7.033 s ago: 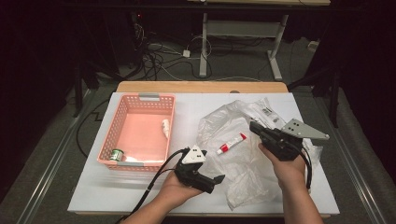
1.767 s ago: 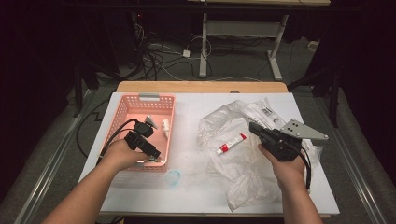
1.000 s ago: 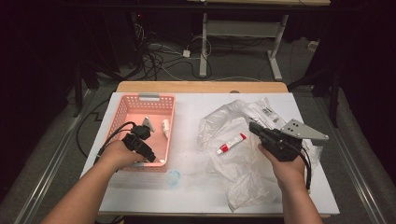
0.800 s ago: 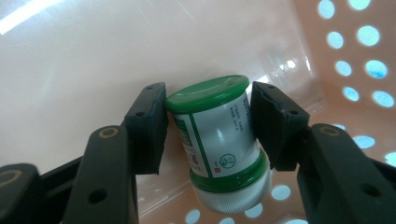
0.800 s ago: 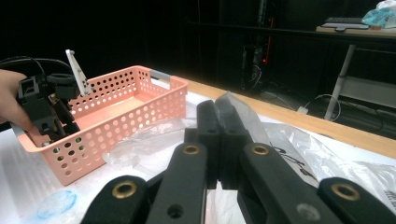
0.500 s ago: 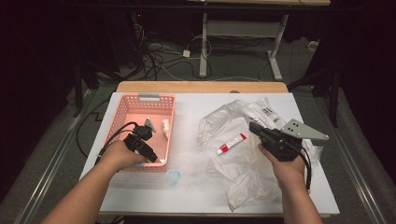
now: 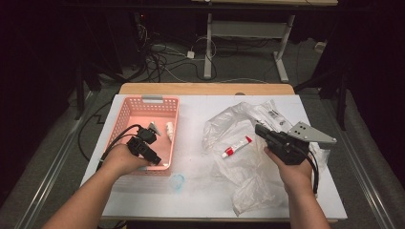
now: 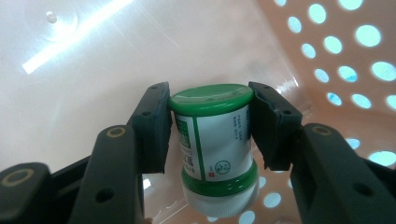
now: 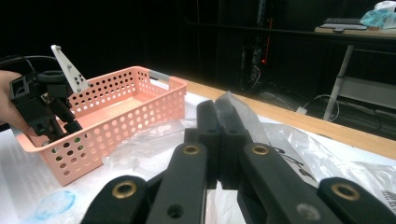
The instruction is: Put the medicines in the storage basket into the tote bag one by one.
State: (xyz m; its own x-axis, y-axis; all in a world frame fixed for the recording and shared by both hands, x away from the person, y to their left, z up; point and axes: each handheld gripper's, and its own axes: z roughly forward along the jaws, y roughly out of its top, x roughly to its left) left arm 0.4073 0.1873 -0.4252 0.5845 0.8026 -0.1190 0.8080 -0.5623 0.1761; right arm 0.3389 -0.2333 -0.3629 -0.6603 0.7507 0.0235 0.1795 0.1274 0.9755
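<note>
Jar (image 8: 212,144) with green lid and white label sits between the left gripper (image 8: 210,123) pads, jaws just been closing on it, low inside the pink basket (image 7: 125,114); label print too small to read. Red-white tube (image 7: 236,146) left on plastic bag (image 7: 248,176). Right gripper (image 9: 219,135) pressed together, empty.
</note>
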